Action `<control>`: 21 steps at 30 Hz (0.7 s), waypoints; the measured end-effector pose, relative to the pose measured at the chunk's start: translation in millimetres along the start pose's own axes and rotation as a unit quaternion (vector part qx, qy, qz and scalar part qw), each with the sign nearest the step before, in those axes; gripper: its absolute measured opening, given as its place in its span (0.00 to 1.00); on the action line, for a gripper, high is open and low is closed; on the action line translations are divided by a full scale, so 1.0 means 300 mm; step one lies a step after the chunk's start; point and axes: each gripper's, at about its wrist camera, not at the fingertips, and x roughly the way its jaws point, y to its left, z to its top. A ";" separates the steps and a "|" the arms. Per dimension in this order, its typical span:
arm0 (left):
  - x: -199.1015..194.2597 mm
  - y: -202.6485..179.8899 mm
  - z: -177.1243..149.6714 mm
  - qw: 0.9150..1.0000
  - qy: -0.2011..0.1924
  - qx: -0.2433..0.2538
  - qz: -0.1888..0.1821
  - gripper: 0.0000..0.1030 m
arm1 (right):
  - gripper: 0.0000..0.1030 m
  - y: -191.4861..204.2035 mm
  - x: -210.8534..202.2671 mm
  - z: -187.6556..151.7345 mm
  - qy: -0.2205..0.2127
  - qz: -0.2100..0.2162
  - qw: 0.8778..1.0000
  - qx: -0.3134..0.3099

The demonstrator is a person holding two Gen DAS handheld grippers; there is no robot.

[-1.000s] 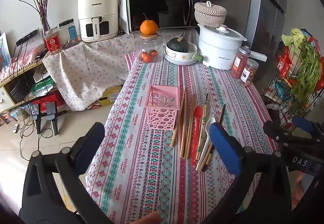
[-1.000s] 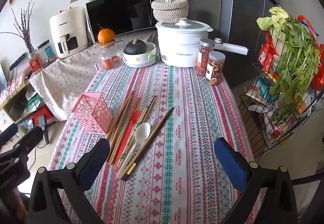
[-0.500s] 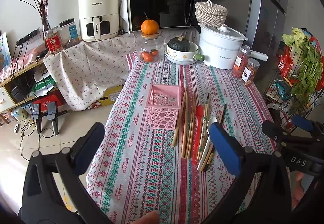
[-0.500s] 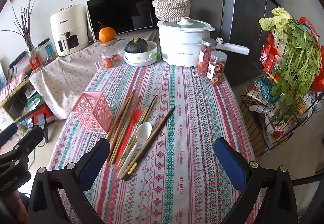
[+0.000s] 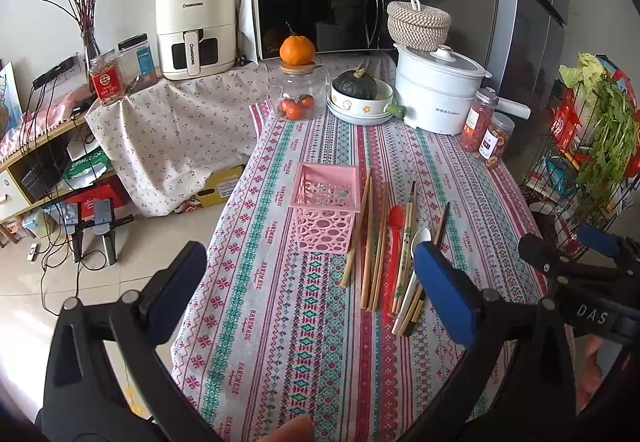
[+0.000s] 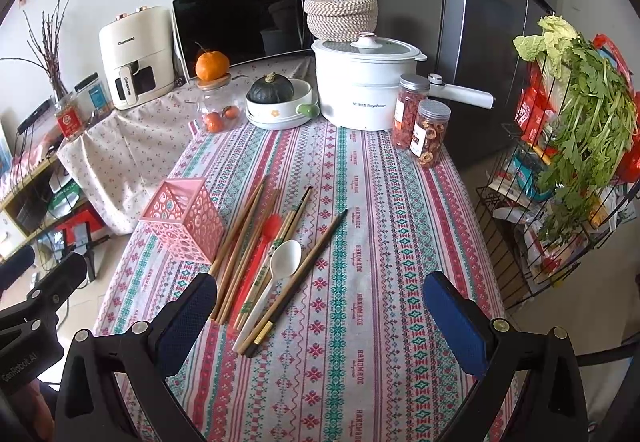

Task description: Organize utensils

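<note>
A pink perforated holder (image 5: 326,212) (image 6: 182,220) stands empty on the patterned tablecloth. To its right lie several wooden chopsticks (image 5: 374,238) (image 6: 244,238), a red spoon (image 5: 394,238) (image 6: 264,242), a white spoon (image 5: 414,266) (image 6: 278,270) and dark chopsticks (image 6: 308,264). My left gripper (image 5: 310,296) is open and empty, above the table's near part, short of the holder. My right gripper (image 6: 320,320) is open and empty, just near of the utensils; it also shows at the right of the left wrist view (image 5: 568,254).
At the table's far end stand a glass jar with oranges (image 5: 298,96), a bowl with a squash (image 5: 360,98), a white pot (image 5: 438,98) and two snack jars (image 6: 420,124). A wire rack with greens (image 6: 576,146) stands off the right edge. Floor lies left.
Both grippers have shifted slightly forward toward the table; both stay open and empty. Nothing on the table has moved.
</note>
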 end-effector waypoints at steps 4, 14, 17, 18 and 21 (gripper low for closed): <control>0.002 0.003 0.000 1.000 0.001 0.001 0.000 1.00 | 1.00 -0.001 -0.003 0.001 -0.001 -0.001 1.000 0.002; 0.004 0.010 -0.007 1.000 0.001 0.001 0.000 1.00 | 1.00 -0.008 -0.013 0.006 -0.005 -0.002 1.000 0.007; 0.007 0.013 -0.012 1.000 0.001 0.001 0.001 1.00 | 1.00 -0.009 -0.012 0.007 -0.004 -0.002 1.000 0.007; 0.009 0.016 -0.015 1.000 0.001 0.001 0.001 1.00 | 1.00 -0.009 -0.012 0.007 -0.004 -0.002 1.000 0.007; 0.009 0.015 -0.014 1.000 0.001 0.001 0.001 1.00 | 1.00 -0.013 -0.013 0.011 -0.004 -0.003 1.000 0.007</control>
